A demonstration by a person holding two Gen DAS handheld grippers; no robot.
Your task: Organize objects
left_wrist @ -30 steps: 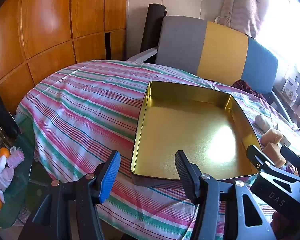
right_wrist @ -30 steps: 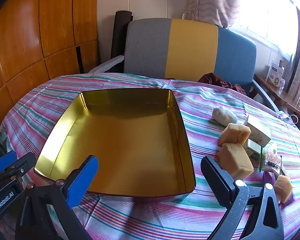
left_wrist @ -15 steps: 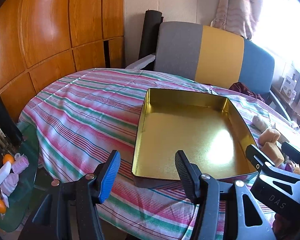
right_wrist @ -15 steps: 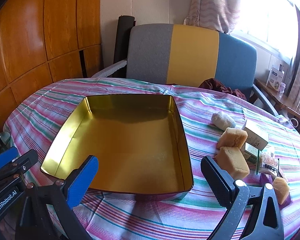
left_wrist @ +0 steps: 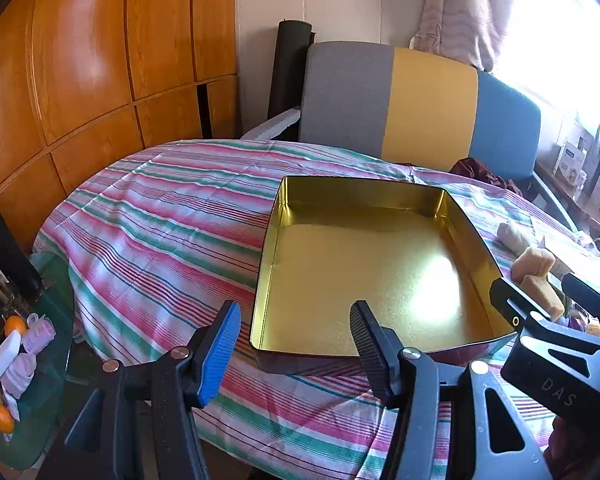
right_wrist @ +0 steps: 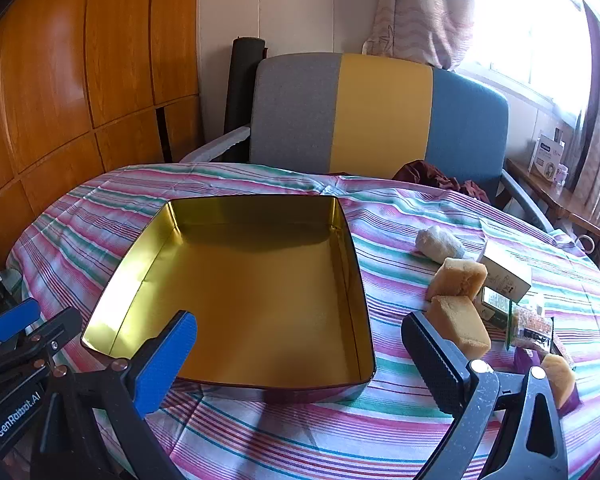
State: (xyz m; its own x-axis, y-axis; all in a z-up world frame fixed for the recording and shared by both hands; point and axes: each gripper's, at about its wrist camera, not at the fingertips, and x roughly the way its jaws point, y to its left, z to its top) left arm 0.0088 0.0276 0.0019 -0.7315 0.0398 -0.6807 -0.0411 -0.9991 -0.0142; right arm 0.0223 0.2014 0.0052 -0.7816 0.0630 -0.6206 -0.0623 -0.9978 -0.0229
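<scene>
The gold tin (right_wrist: pixel 236 292) is still empty; both grippers' jaws are held apart, ungripping, so a sponge cake (right_wrist: pixel 458 326) likely needs grasping first.

A: Left hand-held gripper (left_wrist: pixel 296 332)?
B: Tilted downward, jaws apart, blue pad at 9 o'clock, black pad at 3 o'clock, nothing between them.

A: Right hand-held gripper (right_wrist: pixel 300 344)?
B: Same downward tilt, jaws spread wider, nothing gripped. It sits at 3 o'clock of the left one.
</scene>
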